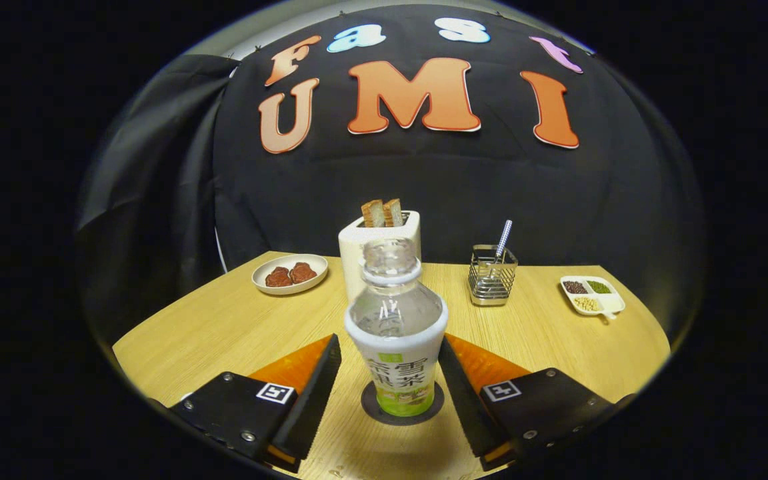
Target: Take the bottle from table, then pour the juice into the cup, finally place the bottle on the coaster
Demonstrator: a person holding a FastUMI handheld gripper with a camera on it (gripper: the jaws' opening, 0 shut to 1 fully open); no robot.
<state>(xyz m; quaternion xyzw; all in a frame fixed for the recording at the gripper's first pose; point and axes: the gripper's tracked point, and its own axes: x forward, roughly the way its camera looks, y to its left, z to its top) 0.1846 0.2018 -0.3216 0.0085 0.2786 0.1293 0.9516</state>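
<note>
A clear plastic bottle [396, 327] with a white and green label and no cap stands upright on a dark round coaster [374, 408] on the wooden table [224, 327]. It sits between my two fingers, near their tips. My gripper [389, 363] is open: there is a gap on each side between the fingers and the bottle, so neither pad presses on it. The bottle looks empty or nearly so.
Behind the bottle stands a white toaster [357, 247] with two bread slices. A plate with brown pieces [289, 274] lies at the back left. A wire holder with a utensil [493, 275] and a divided dish of beans [591, 295] sit at the back right.
</note>
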